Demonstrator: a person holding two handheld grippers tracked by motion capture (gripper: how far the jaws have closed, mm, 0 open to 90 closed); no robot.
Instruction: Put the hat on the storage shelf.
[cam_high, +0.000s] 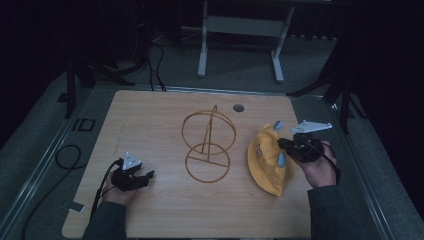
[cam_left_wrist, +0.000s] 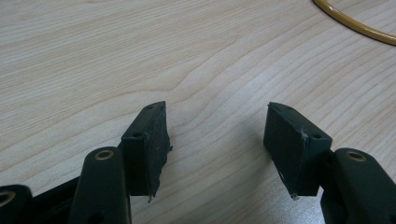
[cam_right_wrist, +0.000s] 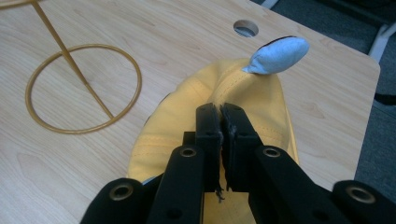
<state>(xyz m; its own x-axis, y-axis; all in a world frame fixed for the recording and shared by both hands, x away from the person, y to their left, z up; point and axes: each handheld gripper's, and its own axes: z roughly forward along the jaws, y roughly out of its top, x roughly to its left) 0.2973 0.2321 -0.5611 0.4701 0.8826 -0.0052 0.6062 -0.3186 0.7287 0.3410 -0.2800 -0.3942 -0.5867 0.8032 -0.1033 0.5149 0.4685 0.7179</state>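
Note:
A yellow fabric hat with pale blue ears lies at the right of the wooden table, its near side pulled up. My right gripper is shut on a fold of it. In the right gripper view the black jaws press together on the yellow hat, with a blue ear sticking out beyond. A gold wire stand of two rings stands mid-table, left of the hat. My left gripper rests low at the front left, open, with bare wood between its pads.
A round cable hole sits near the table's far edge, behind the hat. The ring of the wire stand lies left of the hat. A grey desk frame stands on the floor beyond. A cable loops on the floor at the left.

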